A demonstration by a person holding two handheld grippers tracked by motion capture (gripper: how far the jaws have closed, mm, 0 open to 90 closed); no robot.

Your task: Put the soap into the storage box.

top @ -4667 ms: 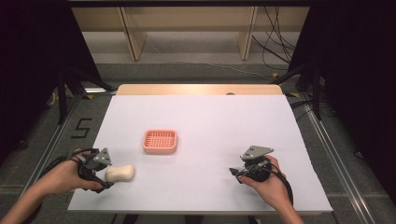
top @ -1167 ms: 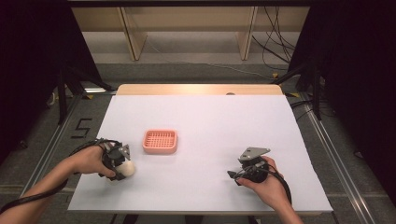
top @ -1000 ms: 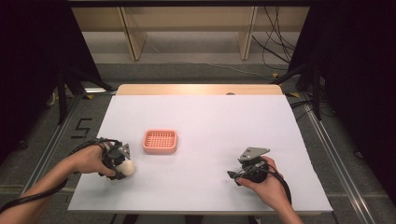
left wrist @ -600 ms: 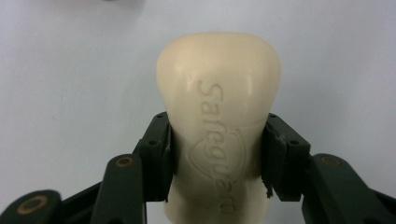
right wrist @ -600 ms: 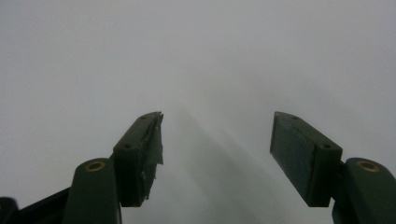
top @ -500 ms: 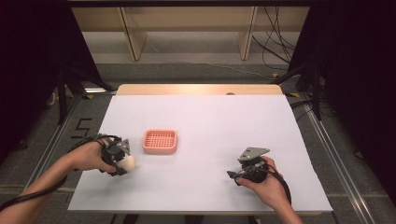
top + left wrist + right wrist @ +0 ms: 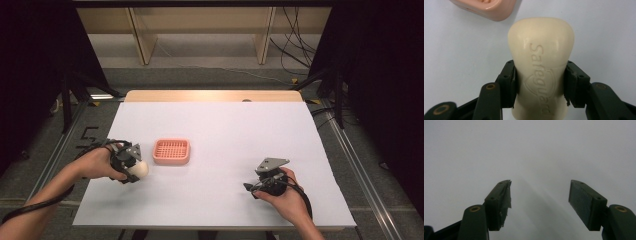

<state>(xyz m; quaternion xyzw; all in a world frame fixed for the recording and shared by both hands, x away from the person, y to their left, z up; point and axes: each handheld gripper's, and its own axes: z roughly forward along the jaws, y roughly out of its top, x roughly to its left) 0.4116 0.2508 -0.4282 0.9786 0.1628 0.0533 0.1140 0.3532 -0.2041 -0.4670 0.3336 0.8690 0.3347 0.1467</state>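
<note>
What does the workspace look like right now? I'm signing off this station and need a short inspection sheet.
Surface: white table top, with a bare wooden strip along its far edge.
Job's things: cream bar of soap embossed "Safeguard"; pink slotted plastic soap dish on the table, just beyond the soap.
Clutter: nothing seen.
Grippers: left gripper clamps the soap across its narrow waist; right gripper has its jaws apart with nothing between them, low over the table.
Cables: a black cable trails along the left forearm; loose wires on the floor at the far right.
Surroundings: pale wooden frame legs beyond the table, dark curtains at both sides.
</note>
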